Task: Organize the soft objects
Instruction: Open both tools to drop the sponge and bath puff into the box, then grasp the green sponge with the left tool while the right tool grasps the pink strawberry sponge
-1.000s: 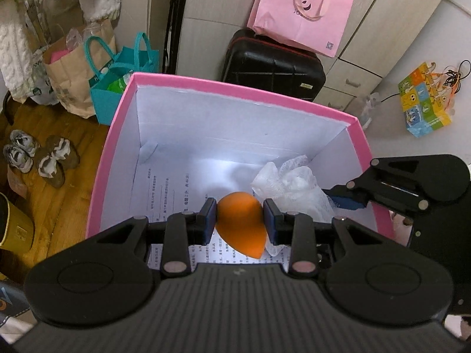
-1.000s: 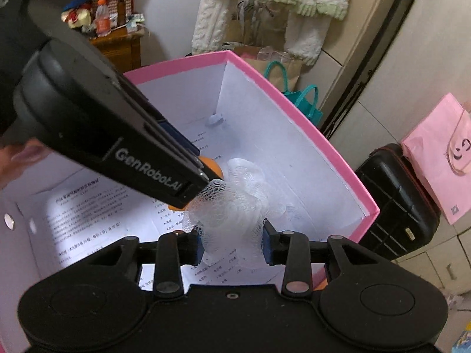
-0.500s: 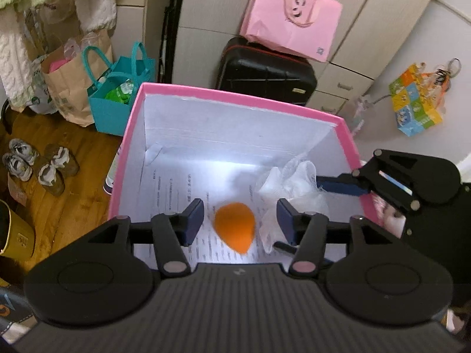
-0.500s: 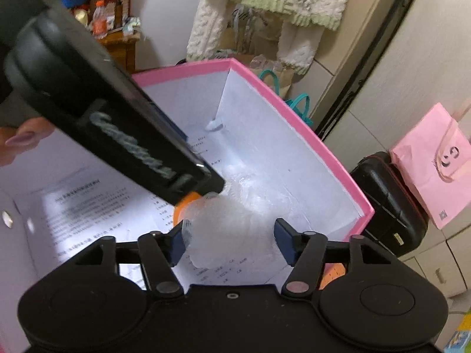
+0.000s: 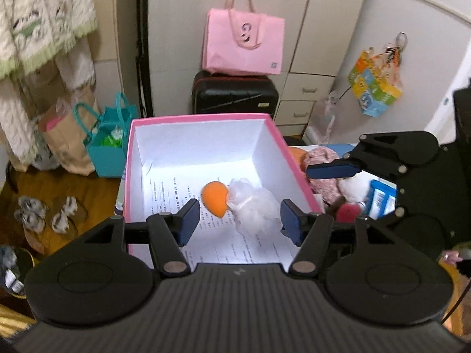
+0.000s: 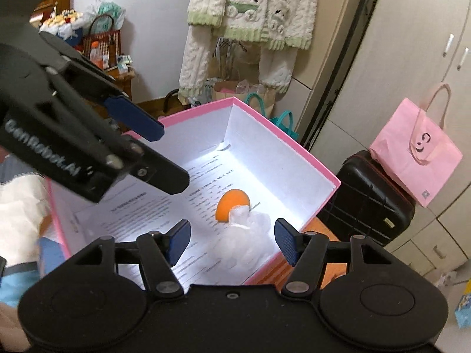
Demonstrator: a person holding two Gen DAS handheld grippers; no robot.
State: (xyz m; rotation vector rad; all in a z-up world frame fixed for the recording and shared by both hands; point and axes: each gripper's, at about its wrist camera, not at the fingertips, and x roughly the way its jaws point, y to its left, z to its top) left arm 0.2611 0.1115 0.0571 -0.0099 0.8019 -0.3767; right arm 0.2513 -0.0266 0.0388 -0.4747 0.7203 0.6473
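A pink box (image 5: pixel 203 117) with white walls and a printed sheet on its floor holds an orange teardrop sponge (image 5: pixel 214 197) and a white mesh bath puff (image 5: pixel 254 206), which touch each other. Both also show in the right wrist view: the sponge (image 6: pixel 231 201) and the puff (image 6: pixel 250 229) inside the box (image 6: pixel 282 135). My left gripper (image 5: pixel 238 220) is open and empty above the box's near side. My right gripper (image 6: pixel 232 242) is open and empty above the box, and shows in the left wrist view (image 5: pixel 332 169) to the right of the box.
Right of the box lie more soft things: a pinkish knit item (image 5: pixel 322 158), a white plush (image 5: pixel 351 184) and a blue-white tube (image 5: pixel 381 198). A black suitcase (image 5: pixel 234 94) with a pink bag (image 5: pixel 243 44) stands behind. Paper bags (image 5: pixel 109 144) and slippers (image 5: pixel 44 211) are on the left.
My left gripper opened and let go of the orange sponge; my right gripper opened and let go of the white puff. Both grippers rose and pulled back from the box.
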